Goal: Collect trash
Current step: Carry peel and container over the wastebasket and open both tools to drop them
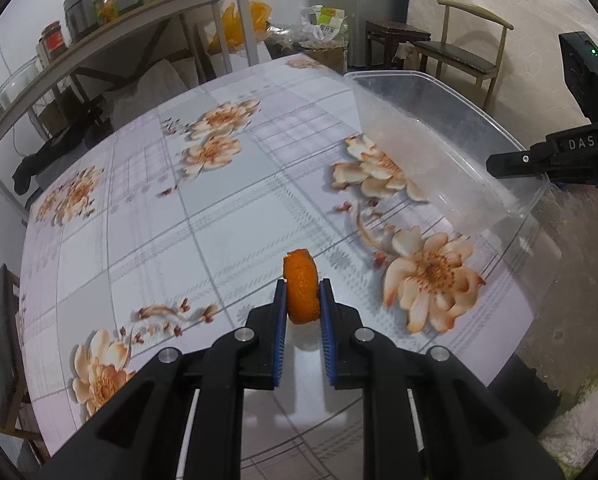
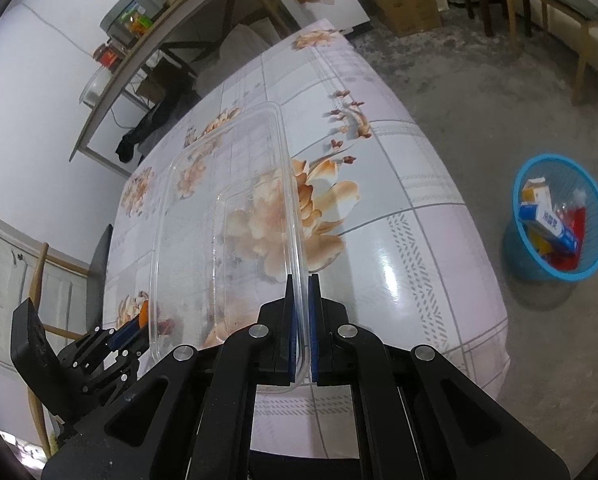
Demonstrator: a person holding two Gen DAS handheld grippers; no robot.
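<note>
Orange peel (image 1: 301, 287) sits pinched in the left gripper (image 1: 303, 300), while the right gripper (image 2: 302, 320) clamps the clear plastic container's (image 2: 223, 216) rim.

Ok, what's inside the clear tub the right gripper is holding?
Nothing shows in the clear tub: through its bottom only the floral tablecloth is visible. The right gripper hides its near corner. The orange peel is outside it, in the left gripper.

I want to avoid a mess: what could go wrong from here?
The left claw pinches the orange peel by its thin edges only, so it might slip out onto the table. The right claw holds the clear box by one rim, tilted; it may twist or drop.
</note>
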